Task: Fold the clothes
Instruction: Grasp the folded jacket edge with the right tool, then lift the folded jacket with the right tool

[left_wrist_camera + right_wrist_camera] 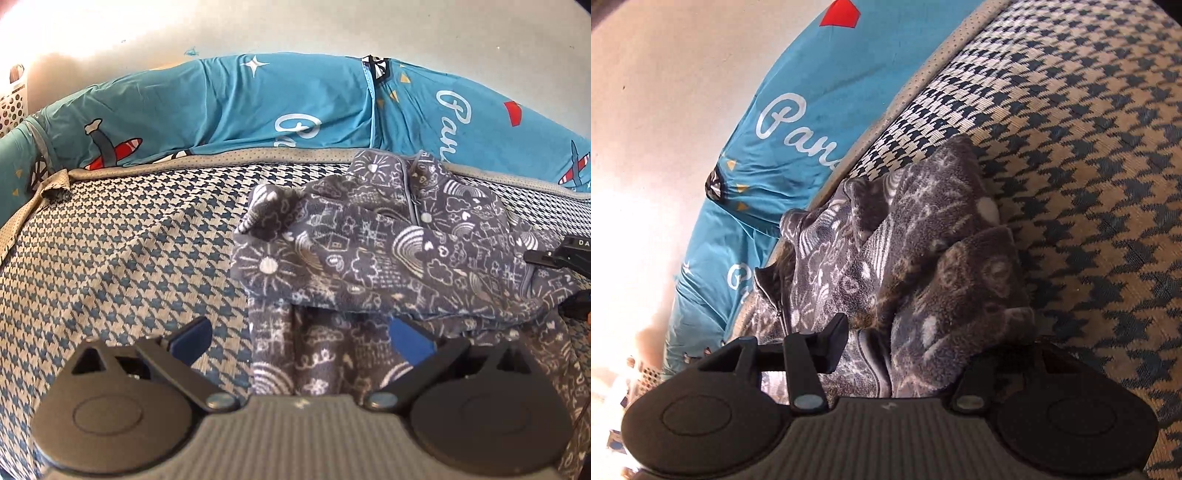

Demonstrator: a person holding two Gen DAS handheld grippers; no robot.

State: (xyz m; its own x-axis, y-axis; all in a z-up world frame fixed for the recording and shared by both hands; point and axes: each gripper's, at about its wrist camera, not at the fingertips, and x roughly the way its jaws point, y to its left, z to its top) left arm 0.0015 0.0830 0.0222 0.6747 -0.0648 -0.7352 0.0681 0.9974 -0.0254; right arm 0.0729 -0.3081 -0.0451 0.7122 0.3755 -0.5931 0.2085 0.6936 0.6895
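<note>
At the bottom of the left wrist view, the left gripper (301, 339) stands wide open over a grey patterned fleece garment (373, 251) at centre right. The right gripper (923, 339) has fleece bunched between its jaws; grip unclear. Beyond, houndstooth mat (129, 240), then teal bedding (229, 107).
</note>
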